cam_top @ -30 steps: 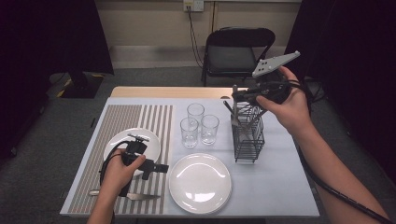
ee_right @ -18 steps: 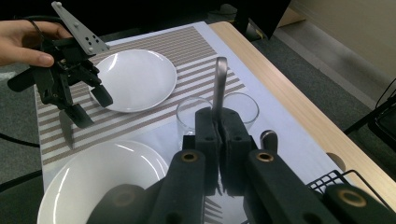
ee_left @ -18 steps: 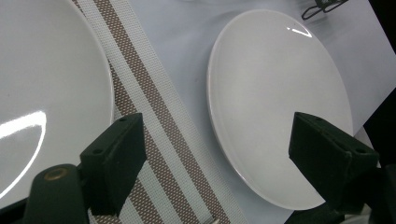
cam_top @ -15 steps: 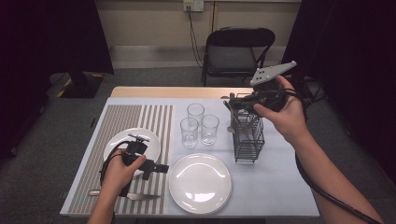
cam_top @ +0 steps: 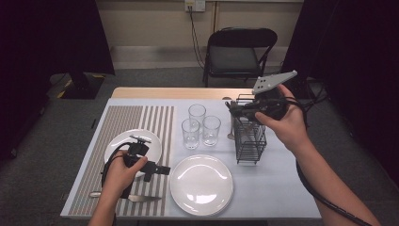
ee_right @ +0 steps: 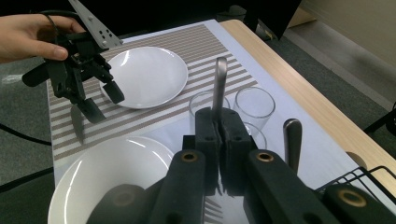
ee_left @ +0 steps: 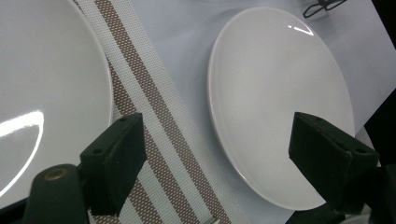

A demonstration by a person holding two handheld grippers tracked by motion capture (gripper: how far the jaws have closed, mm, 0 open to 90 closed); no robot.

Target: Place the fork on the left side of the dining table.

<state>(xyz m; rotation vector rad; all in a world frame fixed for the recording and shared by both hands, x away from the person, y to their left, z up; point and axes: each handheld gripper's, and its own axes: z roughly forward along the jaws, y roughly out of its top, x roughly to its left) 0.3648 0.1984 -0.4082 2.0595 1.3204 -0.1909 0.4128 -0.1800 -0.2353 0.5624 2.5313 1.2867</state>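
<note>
Steel utensil (ee_right: 219,81) clamped upright in right gripper (ee_right: 219,122); lower it straight into the wire caddy (cam_top: 249,139). Left gripper (ee_left: 219,154) gapes empty.

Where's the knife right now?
In the high view the knife lies on the striped placemat at the table's near left, just behind the left gripper and left of the large white plate.

Looks like a lab/test room w/ a staged dining setup, not a real home. Dark curtains (cam_top: 56,37) on both sides, grey carpet floor (cam_top: 42,141), bare wall w/ a socket (cam_top: 195,4) and cables hanging down, plus one folding chair (cam_top: 240,52) behind the tabletop (cam_top: 282,188). The tabletop has a striped placemat (cam_top: 117,117), plates (cam_top: 201,184), glasses (cam_top: 197,113) and a wire cutlery rack (cam_top: 250,141), laid out neatly.
</note>
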